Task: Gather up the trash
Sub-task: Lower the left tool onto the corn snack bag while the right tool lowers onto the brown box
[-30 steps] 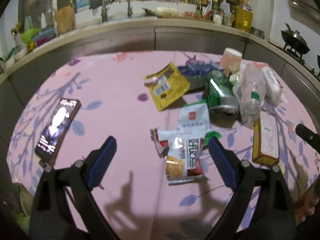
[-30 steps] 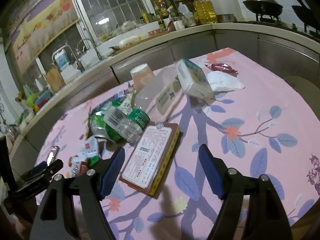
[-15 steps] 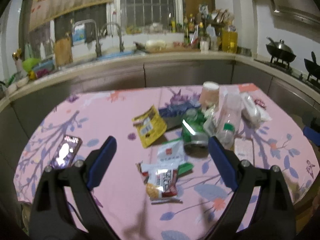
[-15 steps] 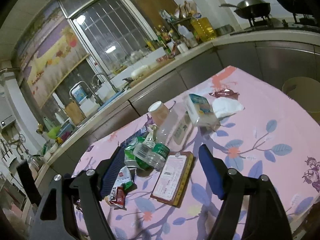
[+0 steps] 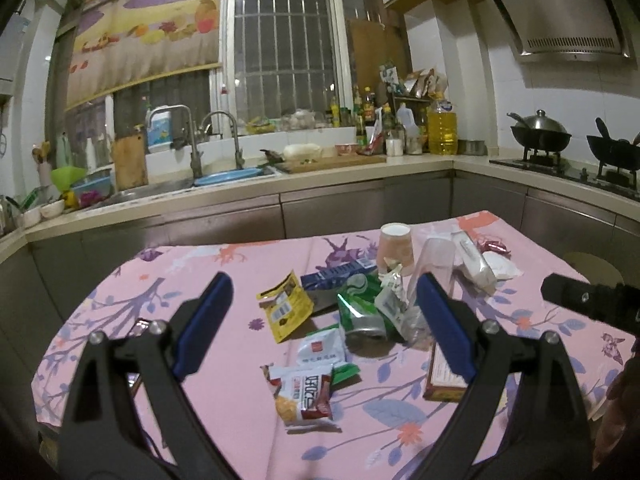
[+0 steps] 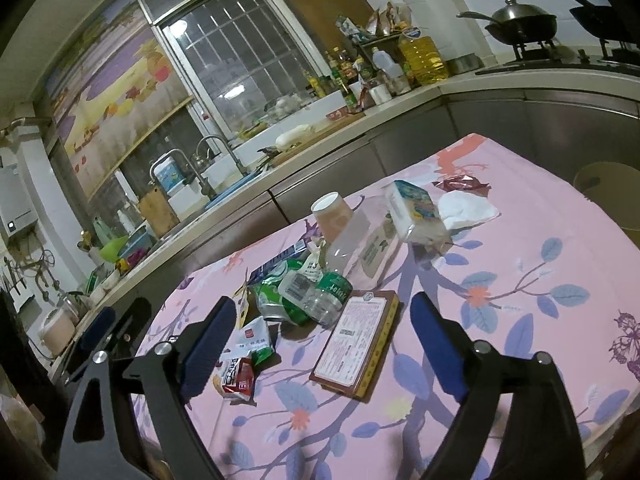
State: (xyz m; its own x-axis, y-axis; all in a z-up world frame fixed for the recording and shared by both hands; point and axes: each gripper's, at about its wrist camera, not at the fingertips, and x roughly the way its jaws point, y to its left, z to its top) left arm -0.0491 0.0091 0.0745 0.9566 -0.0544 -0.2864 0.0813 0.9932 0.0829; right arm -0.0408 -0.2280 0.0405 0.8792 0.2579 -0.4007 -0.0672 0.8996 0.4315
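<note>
While both of your grippers hover above the pink floral tablecloth [image 5: 224,264], nothing has been picked up yet. Your left gripper [image 5: 324,320] stands wide open and empty; your right gripper [image 6: 320,340] has just been opening its jaws further and is now wide apart, with nothing between the pads.

The trash lies ahead of and below both tools, heaped near the middle of the table. Nearest your left gripper is the red and white snack wrapper [image 5: 304,394], flat on the cloth, low and roughly centred between the jaws, its long axis running away from you. Your right gripper is nearer the flat cardboard box [image 6: 356,344], which lies straight ahead between its fingers, long axis pointing away and slightly right.

Behind these sit a crushed green can [image 5: 360,312], a clear plastic bottle [image 6: 324,300], a yellow packet [image 5: 285,307], a paper cup [image 5: 395,242] and a crumpled tissue [image 6: 466,208]. I judge each hand should drop toward its nearer piece.
</note>
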